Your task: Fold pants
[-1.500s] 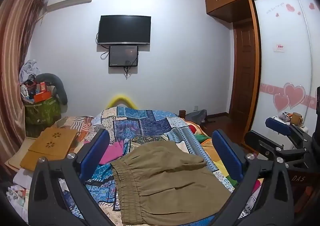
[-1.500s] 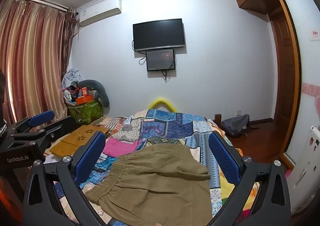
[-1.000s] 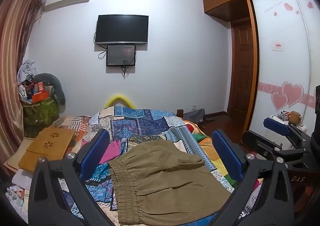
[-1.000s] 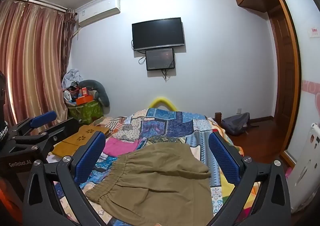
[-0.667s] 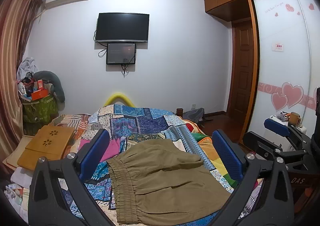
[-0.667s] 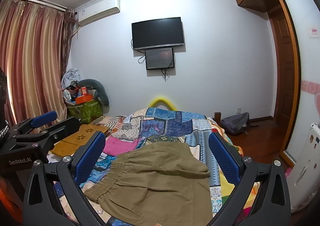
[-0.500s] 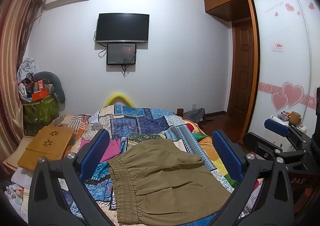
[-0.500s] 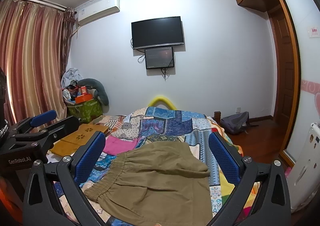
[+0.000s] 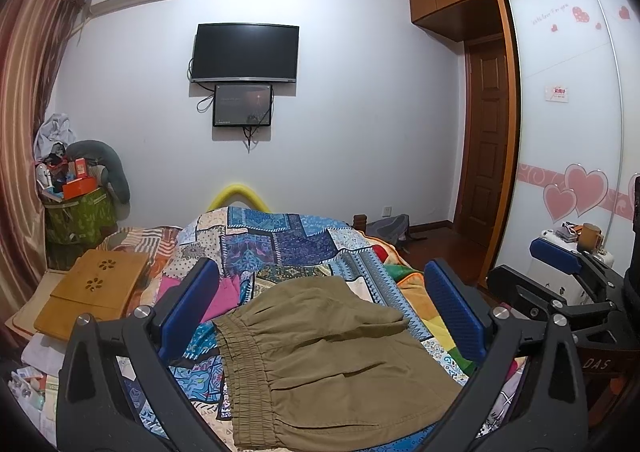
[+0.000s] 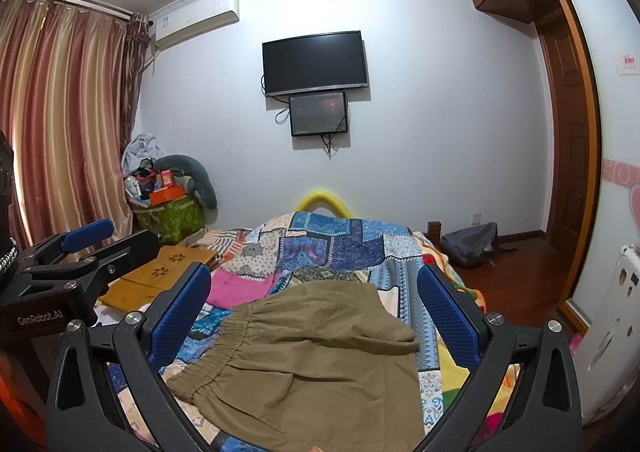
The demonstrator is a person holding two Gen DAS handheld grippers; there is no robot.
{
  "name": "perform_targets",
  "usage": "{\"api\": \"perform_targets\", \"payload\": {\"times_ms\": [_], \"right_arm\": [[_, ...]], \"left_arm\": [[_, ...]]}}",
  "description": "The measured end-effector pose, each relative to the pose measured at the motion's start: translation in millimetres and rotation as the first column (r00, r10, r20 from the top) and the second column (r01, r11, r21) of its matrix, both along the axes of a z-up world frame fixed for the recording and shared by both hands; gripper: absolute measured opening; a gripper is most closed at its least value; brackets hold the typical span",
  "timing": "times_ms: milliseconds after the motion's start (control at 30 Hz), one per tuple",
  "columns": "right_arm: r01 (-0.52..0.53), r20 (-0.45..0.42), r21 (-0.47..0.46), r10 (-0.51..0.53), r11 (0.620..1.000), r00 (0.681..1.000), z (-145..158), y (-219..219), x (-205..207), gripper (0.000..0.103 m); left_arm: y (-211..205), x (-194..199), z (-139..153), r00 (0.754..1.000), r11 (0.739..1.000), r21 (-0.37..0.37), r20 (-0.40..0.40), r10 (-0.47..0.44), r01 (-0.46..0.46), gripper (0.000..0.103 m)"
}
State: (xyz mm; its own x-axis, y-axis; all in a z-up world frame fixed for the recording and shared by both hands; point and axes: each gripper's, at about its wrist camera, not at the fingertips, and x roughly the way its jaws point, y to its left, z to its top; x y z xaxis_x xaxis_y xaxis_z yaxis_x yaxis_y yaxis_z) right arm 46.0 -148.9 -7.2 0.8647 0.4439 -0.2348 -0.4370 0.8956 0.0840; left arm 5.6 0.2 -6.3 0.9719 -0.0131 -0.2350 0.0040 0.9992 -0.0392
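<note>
Left wrist view is showing both grippers, left gripper (image 9: 322,304) and right gripper (image 10: 312,304), hovering spread wide over pants (image 9: 332,356) on bed (image 9: 280,236).

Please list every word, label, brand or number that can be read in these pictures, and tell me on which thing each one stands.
"GenRobot.AI": on the black body of the left gripper, seen from the right wrist.
"DAS": on the right gripper body, partly cut off.
Wardrobe door: cursive writing and a small red-and-white sign, both too small to read.
Air conditioner: a label, unreadable.
</note>
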Motion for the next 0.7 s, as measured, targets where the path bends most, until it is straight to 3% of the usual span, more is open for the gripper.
{"api": "perform_targets", "payload": {"times_ms": [700], "right_arm": [[0.003, -0.006, 0.0, -0.003, 1.0, 1.0, 0.2, -0.6, 3.0, 0.103]], "left_arm": [[1.6, -0.4, -0.3, 1.0, 1.0, -0.007, -0.004, 0.001, -0.001, 0.103]]}}
